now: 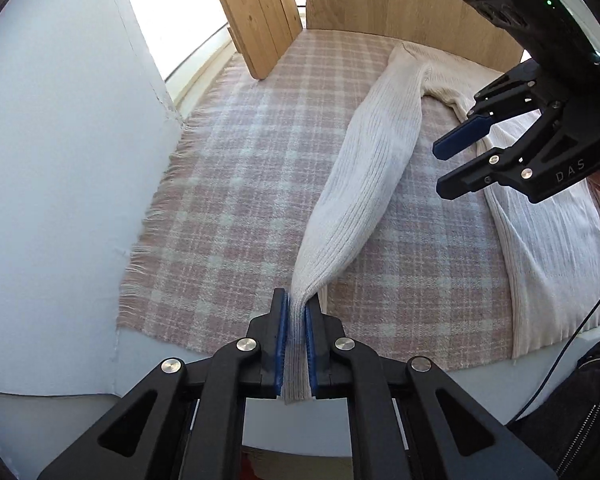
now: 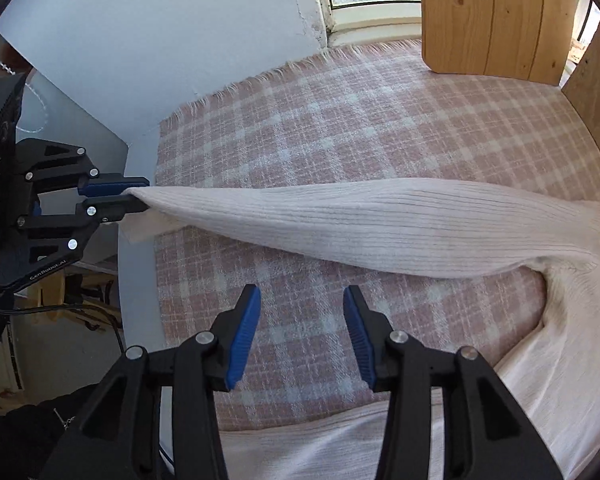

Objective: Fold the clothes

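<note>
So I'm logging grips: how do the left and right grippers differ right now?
The left gripper is shut on the sweater sleeve's cuff, pulling it out over the plaid blanket; the right gripper is open and holds nothing. The left sits by the blanket's fringed edge, the right above the sweater body. Both have black frames and blue pads.

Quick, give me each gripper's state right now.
Left gripper: shut on the cuff end of the sweater sleeve, which is pulled out over the plaid blanket.
Right gripper: open, nothing between its pads.
</note>
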The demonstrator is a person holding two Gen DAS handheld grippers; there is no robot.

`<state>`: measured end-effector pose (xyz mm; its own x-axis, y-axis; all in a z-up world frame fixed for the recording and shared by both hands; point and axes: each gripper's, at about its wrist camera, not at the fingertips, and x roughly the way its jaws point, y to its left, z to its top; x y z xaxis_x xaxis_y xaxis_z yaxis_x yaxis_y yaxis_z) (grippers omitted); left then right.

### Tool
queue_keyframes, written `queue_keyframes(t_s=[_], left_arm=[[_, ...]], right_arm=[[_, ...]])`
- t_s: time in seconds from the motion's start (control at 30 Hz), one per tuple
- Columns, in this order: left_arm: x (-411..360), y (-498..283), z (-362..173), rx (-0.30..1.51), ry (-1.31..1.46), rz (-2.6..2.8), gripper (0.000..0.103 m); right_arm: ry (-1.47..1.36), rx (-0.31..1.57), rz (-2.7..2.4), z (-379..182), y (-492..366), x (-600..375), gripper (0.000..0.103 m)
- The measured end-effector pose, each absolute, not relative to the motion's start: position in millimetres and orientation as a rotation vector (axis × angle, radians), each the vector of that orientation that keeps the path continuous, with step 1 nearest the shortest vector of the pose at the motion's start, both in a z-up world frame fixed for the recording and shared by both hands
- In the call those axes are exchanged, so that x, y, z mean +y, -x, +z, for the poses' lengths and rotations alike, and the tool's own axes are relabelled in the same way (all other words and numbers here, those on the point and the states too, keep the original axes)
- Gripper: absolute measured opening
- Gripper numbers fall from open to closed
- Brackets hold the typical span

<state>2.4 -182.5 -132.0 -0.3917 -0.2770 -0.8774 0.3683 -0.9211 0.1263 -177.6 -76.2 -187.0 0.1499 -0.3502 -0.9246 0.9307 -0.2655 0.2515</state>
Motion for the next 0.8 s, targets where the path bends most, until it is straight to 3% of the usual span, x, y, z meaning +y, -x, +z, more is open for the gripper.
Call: queue_keyframes(t_s=[0.1,0.17,0.33,0.43,0.6,0.8], left_arm=[[-174,-11,-112,0.09,-1.439,-2.381,0.006],[-167,-12,-129,0.181,-1.571,-2.395,0.018],[-168,-17,-169,0.253,-1.703,-2.276,0.021],[-194,-16,-166,0.331,-1.648,-2.26,0.042],[-226,2,-188,0.461,-1.585,-2.281,0.043],[-224,17,-222,0.407,-1.732,-2.236,0.043]], right_arm=[[-1.296,0.594,-1.43,-187,187,-79,0.043],[-1.28,0.603,-1.435,-183,188,-81,0.043],[-1.209,0.64,-1.441,-175,185,-91,0.043],[-1.204,0.626,-1.412,-183,182,-107,0.043],[-1.241,0.615,-1.334,-212,169,-136,0.043],[-1.265,0.698,-1.246,-233,159,-145,0.048]])
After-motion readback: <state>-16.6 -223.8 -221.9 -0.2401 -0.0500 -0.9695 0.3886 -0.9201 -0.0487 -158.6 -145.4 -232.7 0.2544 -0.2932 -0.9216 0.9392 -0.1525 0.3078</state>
